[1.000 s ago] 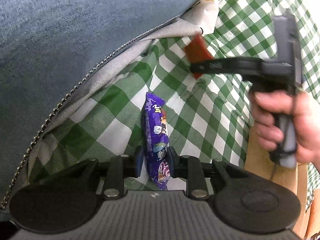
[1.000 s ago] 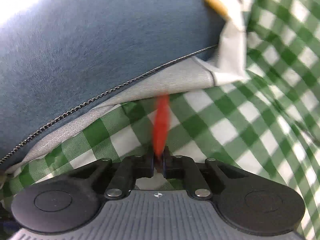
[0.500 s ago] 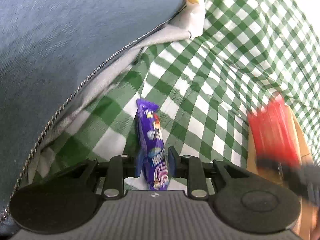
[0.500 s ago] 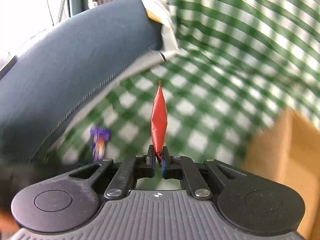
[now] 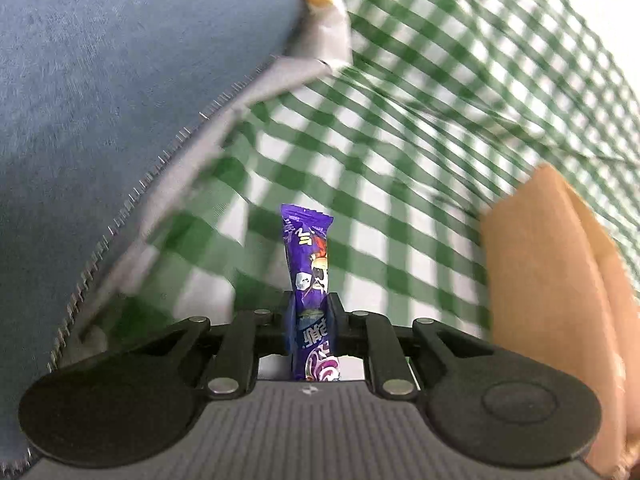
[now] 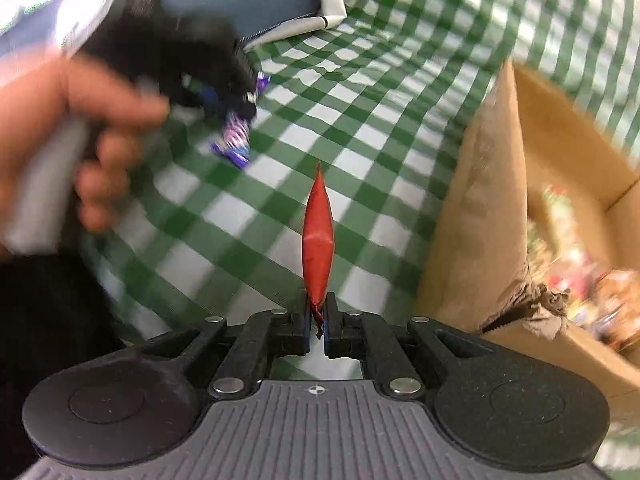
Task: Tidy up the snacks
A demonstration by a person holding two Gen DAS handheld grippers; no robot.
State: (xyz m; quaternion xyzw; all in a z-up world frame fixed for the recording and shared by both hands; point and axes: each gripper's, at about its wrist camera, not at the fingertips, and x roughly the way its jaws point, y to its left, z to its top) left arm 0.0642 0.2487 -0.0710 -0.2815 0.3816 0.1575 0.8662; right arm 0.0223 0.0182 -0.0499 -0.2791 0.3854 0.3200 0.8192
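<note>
My left gripper (image 5: 312, 316) is shut on a purple snack packet (image 5: 308, 264) and holds it upright above the green checked cloth (image 5: 400, 160). My right gripper (image 6: 317, 320) is shut on the end of a red snack packet (image 6: 318, 240), held off the cloth. In the right wrist view the left gripper (image 6: 224, 92) appears at the upper left with the purple packet (image 6: 236, 140) hanging from it. An open cardboard box (image 6: 492, 200) with several snacks inside stands to the right; its edge also shows in the left wrist view (image 5: 552, 280).
A blue cushion with a zip (image 5: 120, 100) and grey lining lies along the left and back of the cloth. A hand (image 6: 52, 128) holds the left gripper's handle.
Both grippers have lifted their packets off the cloth and swung right. The cardboard box has come into both views, and the left gripper now shows in the right wrist view.
</note>
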